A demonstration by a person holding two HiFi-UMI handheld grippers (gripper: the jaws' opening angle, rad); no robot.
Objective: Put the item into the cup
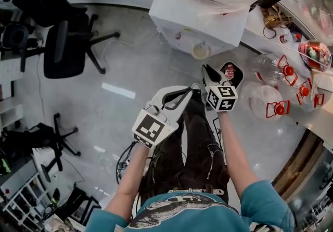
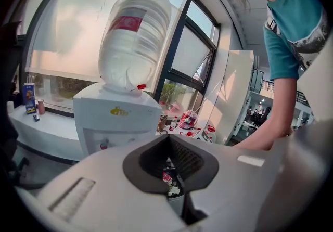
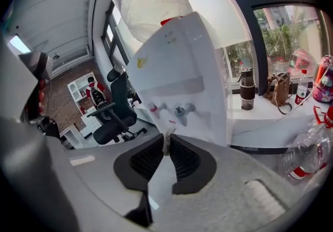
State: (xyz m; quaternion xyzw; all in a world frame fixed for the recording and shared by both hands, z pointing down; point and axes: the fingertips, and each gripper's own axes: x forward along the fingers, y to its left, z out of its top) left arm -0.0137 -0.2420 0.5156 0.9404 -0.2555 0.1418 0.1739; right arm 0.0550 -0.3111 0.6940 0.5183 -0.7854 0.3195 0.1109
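- The water dispenser [image 1: 195,20], with its inverted bottle [image 2: 132,38], stands straight ahead. I judge its front face to be the hard limit of any reach.
- Open floor [image 1: 130,64] runs to my left toward the office chair [image 1: 65,49], well apart. Clear jugs [image 1: 260,100] with red handles crowd the right side near that arm, so I judge the free room to be on the left and above.
- Left gripper [image 2: 169,140]: tongs pressed together at the tips. Red-and-white scraps [image 2: 167,178] show through the opening behind the pads. I judge them to lie beyond, likely in the black bin [image 1: 231,74], and not in the grip.
- Right gripper [image 3: 165,140]: tongs pressed together, aimed below the 2 taps [image 3: 179,111].
- The cup [image 1: 200,50] sits at the dispenser's front, just ahead of the right gripper's tips, mouth up. I judge it light, thin-walled, and easy to tip or crush. A release should come from above the mouth without touching the rim.
- Item: a cream sliver [image 3: 165,145] shows between the right pads. I cannot tell whether it is pinched or is the cup seen through a slit. If pinched, I judge it light and flimsy.
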